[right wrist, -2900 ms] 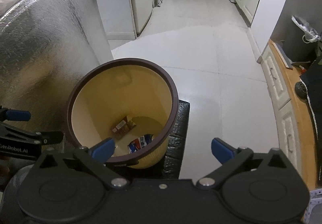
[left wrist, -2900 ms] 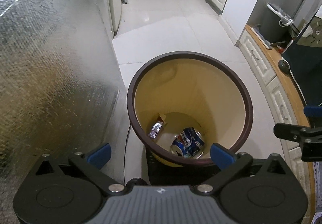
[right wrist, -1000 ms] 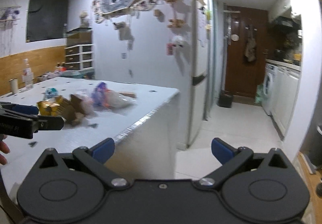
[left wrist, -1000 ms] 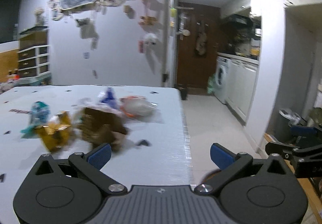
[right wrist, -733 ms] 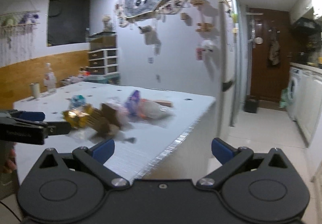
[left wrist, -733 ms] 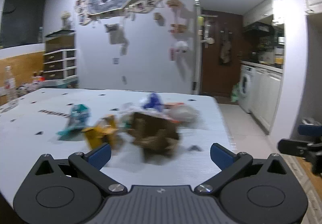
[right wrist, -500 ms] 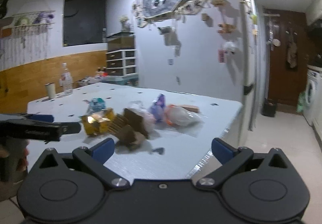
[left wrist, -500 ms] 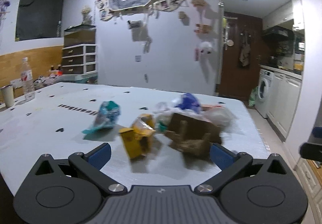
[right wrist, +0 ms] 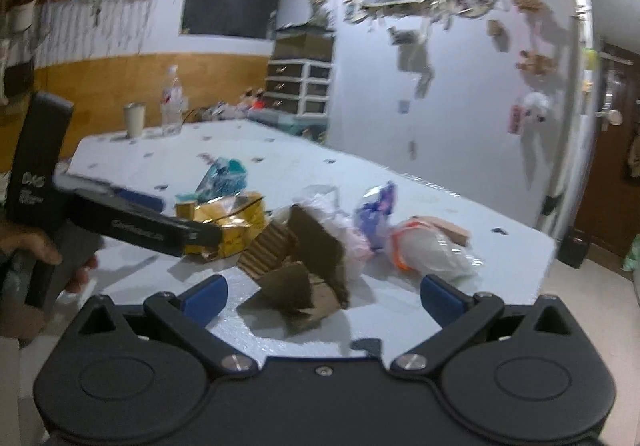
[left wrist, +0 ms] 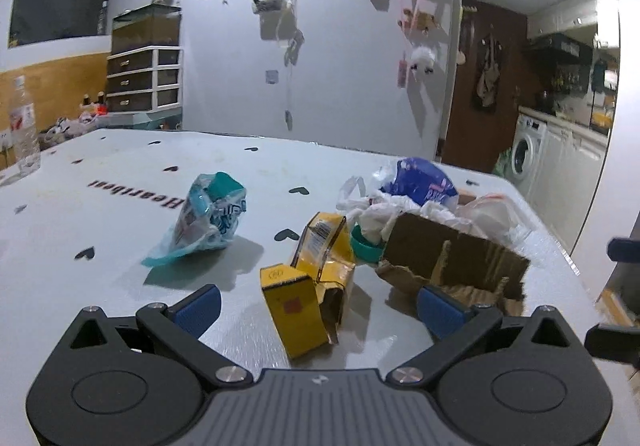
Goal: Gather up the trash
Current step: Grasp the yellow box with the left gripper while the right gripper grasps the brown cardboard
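My left gripper (left wrist: pixel 316 310) is spread wide and empty, aimed at the crushed yellow carton (left wrist: pixel 308 294) lying on the table (left wrist: pixel 100 230). My right gripper (right wrist: pixel 322 296) is likewise spread and empty, facing the torn cardboard piece (right wrist: pixel 300 266).

Handling assessment:
- Yellow carton: judged light and hollow, already dented. It should collapse under pressure, so I close across its narrow upright end, where the folded edges look stiffest.
- Cardboard piece (left wrist: pixel 452 258): judged light and moderately stiff, ragged at the edges. I take it by an upright flap.
- Teal wrapper (left wrist: pixel 208 213) and plastic bags (left wrist: pixel 488 211): thin, soft film, probably slippery. I pinch a bunched fold, not a flat face.
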`<move>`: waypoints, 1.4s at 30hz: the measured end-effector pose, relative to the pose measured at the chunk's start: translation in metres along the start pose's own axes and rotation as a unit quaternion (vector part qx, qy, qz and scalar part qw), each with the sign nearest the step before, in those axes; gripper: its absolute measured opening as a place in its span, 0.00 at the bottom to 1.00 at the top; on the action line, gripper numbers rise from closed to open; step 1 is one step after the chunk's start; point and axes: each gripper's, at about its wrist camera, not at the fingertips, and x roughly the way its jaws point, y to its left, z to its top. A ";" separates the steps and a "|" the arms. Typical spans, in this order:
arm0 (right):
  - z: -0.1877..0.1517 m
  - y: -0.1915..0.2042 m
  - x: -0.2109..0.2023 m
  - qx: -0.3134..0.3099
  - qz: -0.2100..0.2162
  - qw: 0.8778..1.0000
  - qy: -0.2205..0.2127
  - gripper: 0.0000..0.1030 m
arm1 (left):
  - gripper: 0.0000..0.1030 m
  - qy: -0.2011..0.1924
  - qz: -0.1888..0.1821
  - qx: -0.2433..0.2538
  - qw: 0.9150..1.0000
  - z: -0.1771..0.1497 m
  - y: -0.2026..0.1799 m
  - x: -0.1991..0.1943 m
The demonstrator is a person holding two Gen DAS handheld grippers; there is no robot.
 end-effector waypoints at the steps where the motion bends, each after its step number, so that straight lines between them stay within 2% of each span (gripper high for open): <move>1: 0.002 0.002 0.007 -0.010 0.008 1.000 0.007 1.00 | 0.99 0.003 0.001 0.006 1.000 0.001 0.000 0.004; 6: 0.006 0.009 0.036 -0.075 0.036 0.996 0.029 1.00 | 0.94 0.011 0.001 0.000 1.000 0.005 0.006 0.022; 12: 0.012 0.009 0.064 -0.114 0.049 0.991 0.052 1.00 | 0.88 -0.004 -0.017 0.000 1.000 0.011 0.005 0.032; 19: 0.015 0.025 0.087 -0.153 0.065 0.984 0.063 1.00 | 0.69 0.016 0.006 0.025 1.000 0.013 -0.005 0.040; 22: 0.015 0.027 0.095 -0.146 0.060 0.985 0.065 0.99 | 0.57 0.027 0.013 0.025 0.999 0.013 -0.005 0.043; 27: 0.011 0.025 0.096 -0.135 0.063 0.986 0.069 0.86 | 0.45 0.034 0.006 0.032 0.999 0.012 -0.007 0.046; 29: 0.013 0.022 0.095 -0.123 0.056 0.989 0.067 0.76 | 0.44 0.034 0.007 0.031 0.999 0.012 -0.007 0.045; 32: 0.014 0.014 0.093 -0.090 0.057 0.992 0.067 0.71 | 0.41 0.031 0.018 0.038 0.999 0.012 -0.010 0.044; 34: 0.014 0.010 0.090 -0.065 0.065 0.994 0.065 0.69 | 0.39 0.033 0.010 0.026 0.999 0.011 -0.011 0.042; 37: 0.013 0.007 0.088 -0.037 0.073 0.994 0.067 0.71 | 0.39 0.034 0.004 0.017 0.999 0.010 -0.013 0.040; 38: 0.013 0.006 0.088 -0.030 0.075 0.994 0.068 0.78 | 0.39 0.033 0.006 0.019 0.999 0.009 -0.015 0.040; 40: 0.011 0.005 0.090 -0.020 0.083 0.994 0.074 0.85 | 0.39 0.032 0.013 0.025 0.999 0.009 -0.017 0.040; 42: 0.011 0.003 0.092 -0.014 0.088 0.993 0.077 0.85 | 0.39 0.032 0.016 0.024 0.999 0.009 -0.017 0.040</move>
